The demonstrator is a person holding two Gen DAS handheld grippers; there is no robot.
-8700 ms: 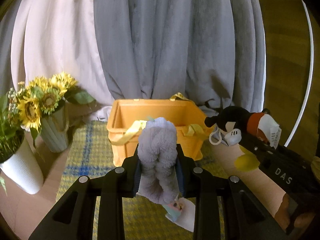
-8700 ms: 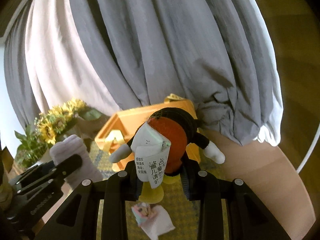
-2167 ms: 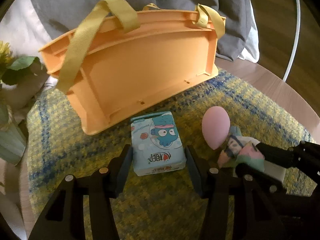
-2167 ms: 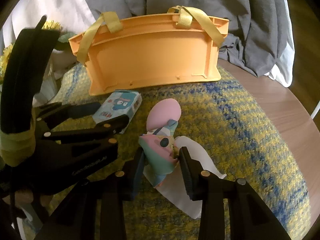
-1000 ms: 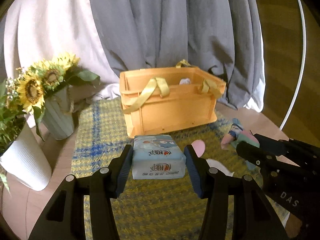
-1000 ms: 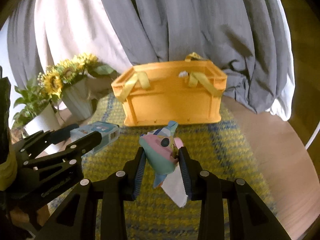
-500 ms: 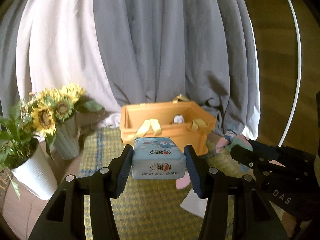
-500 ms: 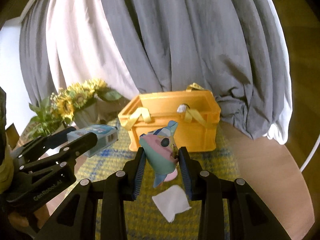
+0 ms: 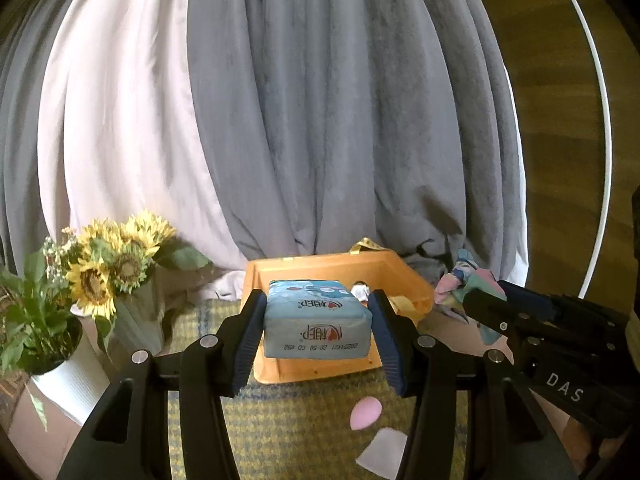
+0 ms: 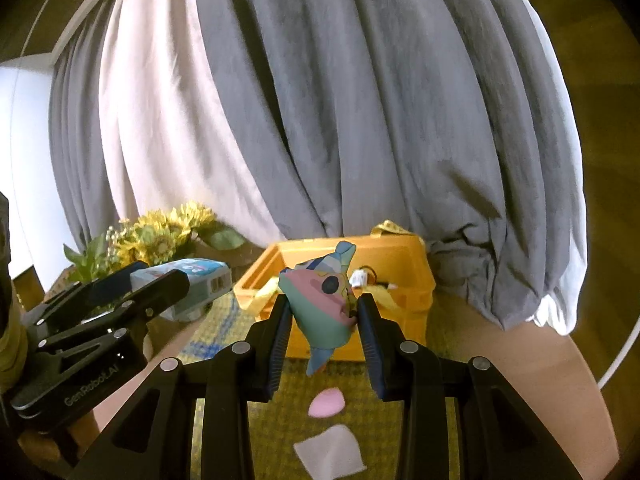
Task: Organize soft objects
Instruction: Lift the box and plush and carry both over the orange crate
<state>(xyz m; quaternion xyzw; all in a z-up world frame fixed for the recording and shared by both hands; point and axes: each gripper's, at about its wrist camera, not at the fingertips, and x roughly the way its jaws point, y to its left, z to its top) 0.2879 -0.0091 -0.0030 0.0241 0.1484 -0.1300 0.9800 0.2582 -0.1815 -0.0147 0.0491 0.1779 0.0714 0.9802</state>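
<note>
Both loads held aloft, short of the orange basket.

Left gripper (image 9: 316, 334) fingers clenched on the blue tissue pack (image 9: 316, 320), long axis crosswise; right gripper (image 10: 322, 326) fingers clenched on the pastel fish toy (image 10: 320, 310). The basket (image 10: 404, 304) lies ahead at frame centre in both views, below both loads; neither hand is clearly nearer.

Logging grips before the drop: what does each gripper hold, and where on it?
Left gripper: the blue tissue pack, clamped across its two long sides. Right gripper: the pastel fish plush, pinched across its body.
</note>
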